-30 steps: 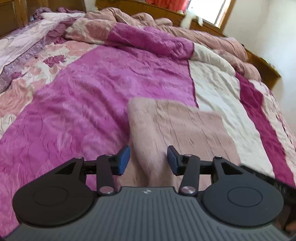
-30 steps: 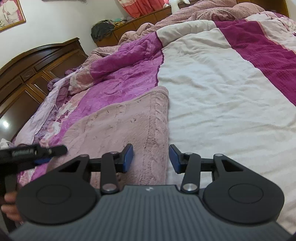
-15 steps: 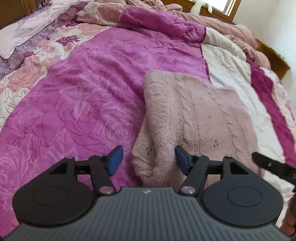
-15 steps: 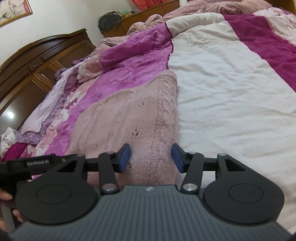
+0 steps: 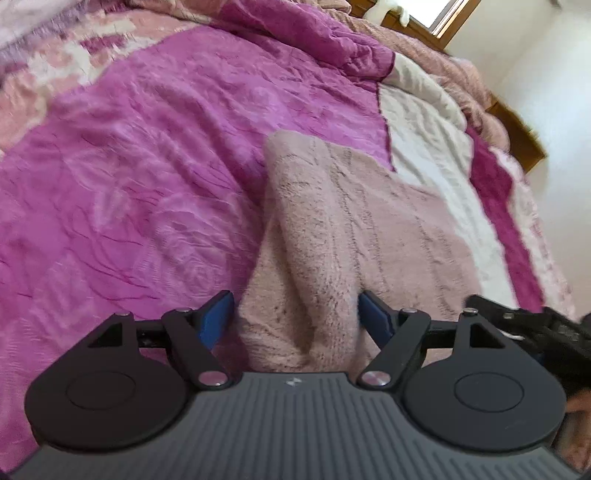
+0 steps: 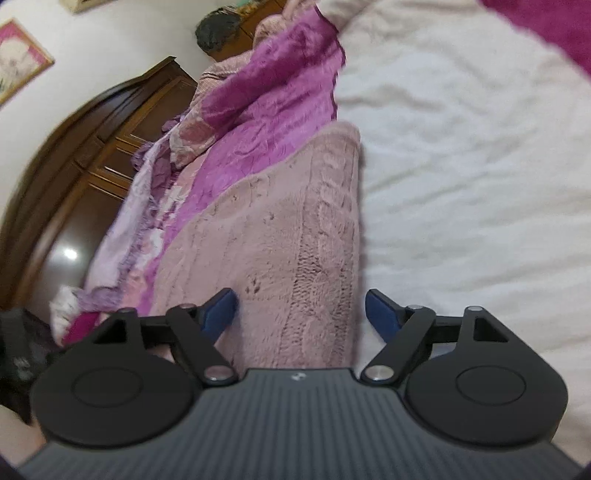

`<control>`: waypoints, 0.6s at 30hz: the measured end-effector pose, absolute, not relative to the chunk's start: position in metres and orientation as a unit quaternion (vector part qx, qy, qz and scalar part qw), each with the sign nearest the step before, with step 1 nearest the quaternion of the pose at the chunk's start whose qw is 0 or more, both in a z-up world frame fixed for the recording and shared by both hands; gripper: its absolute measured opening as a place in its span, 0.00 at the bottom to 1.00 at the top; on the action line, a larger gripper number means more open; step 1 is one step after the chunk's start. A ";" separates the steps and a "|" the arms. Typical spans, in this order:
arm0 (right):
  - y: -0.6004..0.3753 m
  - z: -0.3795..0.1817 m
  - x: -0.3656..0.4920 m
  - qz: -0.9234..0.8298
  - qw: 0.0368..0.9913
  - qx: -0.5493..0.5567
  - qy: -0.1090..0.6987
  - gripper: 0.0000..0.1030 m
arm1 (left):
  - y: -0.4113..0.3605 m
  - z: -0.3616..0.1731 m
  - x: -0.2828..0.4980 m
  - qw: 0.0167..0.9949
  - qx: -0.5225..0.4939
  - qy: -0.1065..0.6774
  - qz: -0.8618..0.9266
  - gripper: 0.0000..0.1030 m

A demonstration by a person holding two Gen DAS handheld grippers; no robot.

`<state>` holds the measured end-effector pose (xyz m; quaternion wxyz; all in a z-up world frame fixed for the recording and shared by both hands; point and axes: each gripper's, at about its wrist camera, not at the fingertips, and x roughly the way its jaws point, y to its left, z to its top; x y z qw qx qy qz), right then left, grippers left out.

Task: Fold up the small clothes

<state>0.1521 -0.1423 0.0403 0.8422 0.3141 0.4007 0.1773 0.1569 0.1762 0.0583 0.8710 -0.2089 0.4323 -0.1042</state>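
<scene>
Window (image 5: 448, 16) left view, headboard (image 6: 85, 155) right

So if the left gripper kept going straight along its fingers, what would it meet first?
Probably the pink knit garment: its raised fold lies between the open left gripper fingers, with the bedspread underneath.

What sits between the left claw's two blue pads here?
A raised fold of the pink knit, near edge, fills the gap in the left wrist view. The left claw has just been opening; its pads stand clear of it.
</scene>
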 end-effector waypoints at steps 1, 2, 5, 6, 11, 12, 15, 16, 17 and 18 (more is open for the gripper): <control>-0.141 0.037 0.155 0.185 0.836 0.322 0.404 0.79 | 0.177 0.055 0.159 0.866 -0.223 0.432 -0.114 0.78; -0.139 0.035 0.158 0.190 0.833 0.324 0.406 0.79 | 0.178 0.052 0.161 0.862 -0.237 0.431 -0.124 0.78; -0.132 0.034 0.164 0.205 0.831 0.320 0.407 0.77 | 0.177 0.046 0.164 0.853 -0.267 0.423 -0.148 0.77; -0.132 0.034 0.166 0.209 0.828 0.324 0.407 0.74 | 0.177 0.045 0.165 0.851 -0.274 0.422 -0.153 0.75; -0.128 0.045 0.174 0.213 0.828 0.332 0.399 0.53 | 0.182 0.042 0.163 0.841 -0.321 0.403 -0.164 0.50; -0.128 0.050 0.174 0.216 0.830 0.329 0.396 0.52 | 0.184 0.042 0.162 0.837 -0.335 0.399 -0.166 0.47; -0.131 0.065 0.171 0.224 0.825 0.343 0.388 0.49 | 0.185 0.052 0.157 0.837 -0.344 0.390 -0.169 0.45; -0.134 0.070 0.169 0.229 0.819 0.360 0.384 0.48 | 0.183 0.057 0.155 0.839 -0.344 0.385 -0.171 0.45; -0.138 0.074 0.166 0.233 0.812 0.376 0.380 0.48 | 0.181 0.062 0.153 0.839 -0.347 0.380 -0.176 0.45; -0.140 0.079 0.163 0.235 0.811 0.382 0.376 0.47 | 0.178 0.067 0.150 0.837 -0.353 0.377 -0.181 0.45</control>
